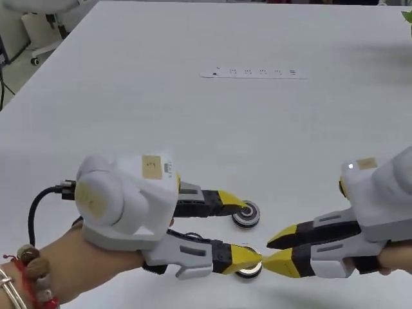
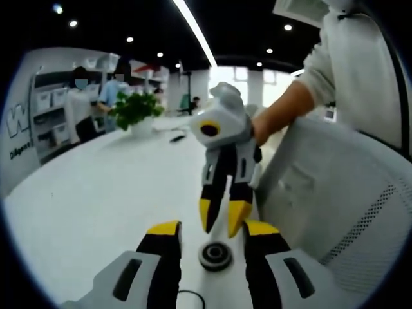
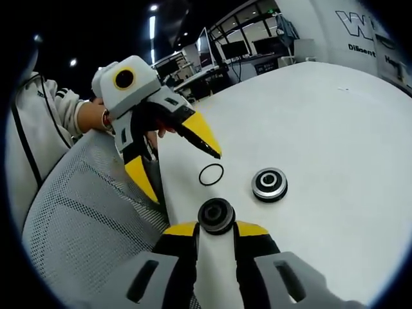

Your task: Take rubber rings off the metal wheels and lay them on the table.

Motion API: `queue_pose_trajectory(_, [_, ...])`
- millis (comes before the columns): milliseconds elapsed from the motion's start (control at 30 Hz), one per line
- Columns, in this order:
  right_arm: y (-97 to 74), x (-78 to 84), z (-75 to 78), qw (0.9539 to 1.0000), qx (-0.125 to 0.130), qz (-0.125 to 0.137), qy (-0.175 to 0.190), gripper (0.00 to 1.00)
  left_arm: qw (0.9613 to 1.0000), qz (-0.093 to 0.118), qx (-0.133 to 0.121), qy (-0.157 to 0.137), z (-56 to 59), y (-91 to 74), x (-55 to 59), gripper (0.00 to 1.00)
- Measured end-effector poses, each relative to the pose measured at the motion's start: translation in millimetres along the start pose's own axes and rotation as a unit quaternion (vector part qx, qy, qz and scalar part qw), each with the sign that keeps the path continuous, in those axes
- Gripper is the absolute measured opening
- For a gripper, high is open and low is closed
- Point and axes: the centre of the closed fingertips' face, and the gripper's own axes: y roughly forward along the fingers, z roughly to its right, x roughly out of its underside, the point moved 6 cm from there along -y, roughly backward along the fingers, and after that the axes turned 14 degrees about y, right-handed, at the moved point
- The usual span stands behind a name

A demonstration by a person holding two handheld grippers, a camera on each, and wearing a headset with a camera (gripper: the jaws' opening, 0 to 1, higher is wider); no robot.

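The left tool [image 1: 241, 230] has its jaws spread wide. In the left gripper view the near wheel [image 2: 215, 255] lies flat between them. The right tool [image 1: 266, 252] faces it from the opposite side with jaws a little apart, its yellow tips right at that wheel's rim; I cannot tell whether they touch it. A loose black rubber ring [image 3: 211, 174] lies flat on the white surface [image 1: 257, 129] just past the near wheel, under the left tool's spread jaws. A second wheel [image 1: 246, 214] sits close by, farther from the person — just beside the left tool's far jaw tip and apart from the near wheel.
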Motion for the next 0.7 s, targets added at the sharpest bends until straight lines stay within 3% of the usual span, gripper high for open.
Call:
queue_pose_trajectory(167, [3.5, 3.3, 0.9, 0.9999, 0.002, -0.009, -0.009, 0.19, 0.9999, -0.015, 0.005, -0.003, 1.8, 5.8, 7.2, 0.39])
queue_pose_trajectory(700, [10.0, 5.9, 1.9, 0.9993, 0.006, -0.003, -0.036, 0.2, 0.9991, -0.029, 0.026, -0.017, 8.0, 14.4, 19.6, 0.28])
